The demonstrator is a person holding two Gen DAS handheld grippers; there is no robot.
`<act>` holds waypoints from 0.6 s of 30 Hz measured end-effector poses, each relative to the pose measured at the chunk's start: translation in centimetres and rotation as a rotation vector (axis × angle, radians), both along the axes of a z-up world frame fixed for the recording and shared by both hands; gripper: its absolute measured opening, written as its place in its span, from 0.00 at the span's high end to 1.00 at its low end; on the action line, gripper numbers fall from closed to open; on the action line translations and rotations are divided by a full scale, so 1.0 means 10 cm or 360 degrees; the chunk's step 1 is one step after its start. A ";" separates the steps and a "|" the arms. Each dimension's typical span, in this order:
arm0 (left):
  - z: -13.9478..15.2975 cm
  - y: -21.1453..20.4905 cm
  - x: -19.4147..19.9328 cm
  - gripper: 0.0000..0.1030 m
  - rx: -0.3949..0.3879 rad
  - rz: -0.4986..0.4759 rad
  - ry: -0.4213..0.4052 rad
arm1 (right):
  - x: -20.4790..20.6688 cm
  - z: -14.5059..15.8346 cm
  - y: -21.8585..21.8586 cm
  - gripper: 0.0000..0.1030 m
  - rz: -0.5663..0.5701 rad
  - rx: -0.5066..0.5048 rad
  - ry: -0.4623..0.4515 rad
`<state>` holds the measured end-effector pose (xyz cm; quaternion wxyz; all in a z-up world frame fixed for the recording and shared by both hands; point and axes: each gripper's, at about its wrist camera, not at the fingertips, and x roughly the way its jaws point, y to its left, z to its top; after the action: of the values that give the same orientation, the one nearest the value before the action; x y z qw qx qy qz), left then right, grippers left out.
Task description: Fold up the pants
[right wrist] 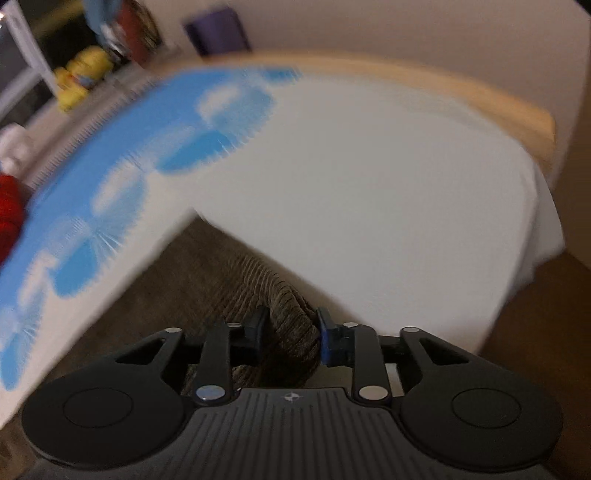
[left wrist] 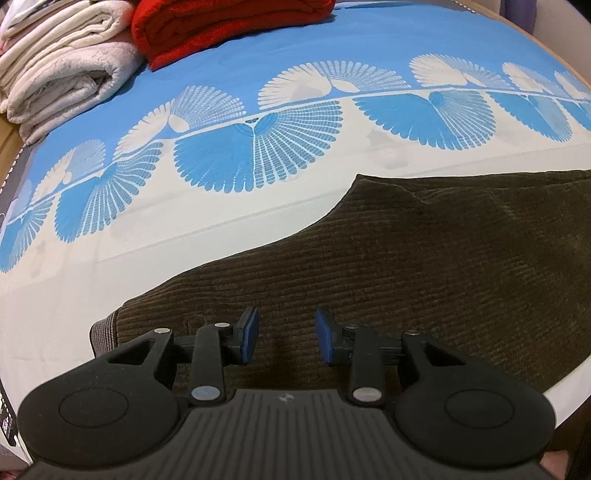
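both views lead with a hand-held gripper over a bed. left hand-held gripper (left wrist: 286,336) hangs above the brown corduroy pants (left wrist: 406,266) with its blue pads partly apart and only flat cloth showing below the gap, nothing pinched. right hand-held gripper (right wrist: 290,332) has a raised bunch of the same pants (right wrist: 288,317) between its pads, both pads against the fabric, though that view is blurred. largest thing is the bed sheet (left wrist: 295,51), blue at the far side with white fan shapes, plain white nearer, where the pants lie spread along the near edge. a wooden bed frame (right wrist: 480,96) edges it. at the far left corner sit cream folded blankets (left wrist: 59,70), touching a red folded blanket (left wrist: 221,26). beyond the bed stands a yellow toy (right wrist: 81,74).
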<state>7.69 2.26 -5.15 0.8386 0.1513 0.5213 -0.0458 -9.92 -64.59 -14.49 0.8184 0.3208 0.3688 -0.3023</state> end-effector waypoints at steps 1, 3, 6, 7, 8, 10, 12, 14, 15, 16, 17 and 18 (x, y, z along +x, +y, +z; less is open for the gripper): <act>0.00 0.01 -0.01 0.63 -0.0003 -0.0001 -0.0001 | 0.02 -0.08 -0.01 0.61 -0.0002 0.0040 0.0076; 0.01 0.02 -0.02 0.63 -0.0008 0.0000 0.0000 | 0.02 -0.14 -0.02 0.54 -0.0023 0.0034 0.0144; 0.02 0.01 -0.05 0.63 -0.0010 -0.0020 -0.0001 | -0.01 -0.18 -0.07 0.49 -0.0060 0.0099 0.0114; 0.01 0.00 -0.06 0.63 -0.0007 -0.0028 0.0001 | 0.00 -0.20 -0.08 0.48 -0.0063 0.0113 0.0115; 0.00 0.00 -0.07 0.63 -0.0002 -0.0036 0.0004 | -0.01 -0.23 -0.09 0.46 -0.0059 0.0109 0.0117; 0.00 -0.01 -0.08 0.63 0.0008 -0.0049 0.0005 | 0.07 -0.23 -0.03 0.45 -0.0030 0.0072 0.0133; 0.01 0.01 -0.10 0.63 -0.0001 -0.0052 0.0000 | 0.07 -0.22 0.03 0.60 0.0030 0.0035 0.0141; 0.03 0.04 -0.10 0.63 -0.0011 -0.0047 -0.0007 | 0.10 -0.19 0.07 0.69 0.0082 -0.0007 0.0142; 0.05 0.06 -0.10 0.63 -0.0018 -0.0040 -0.0016 | 0.10 -0.17 0.07 0.71 0.0080 -0.0002 0.0129; 0.07 0.09 -0.10 0.63 -0.0028 -0.0033 -0.0024 | 0.09 -0.14 0.06 0.72 0.0066 0.0013 0.0106; 0.08 0.12 -0.11 0.63 -0.0039 -0.0024 -0.0028 | 0.08 -0.09 0.06 0.73 0.0048 0.0022 0.0079; 0.10 0.14 -0.10 0.63 -0.0048 -0.0016 -0.0032 | 0.07 -0.02 0.07 0.74 0.0031 0.0021 0.0042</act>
<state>6.65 3.64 -4.19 0.8457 0.1416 0.5115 -0.0563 -9.22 -63.92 -14.69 0.8143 0.3185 0.3846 -0.2959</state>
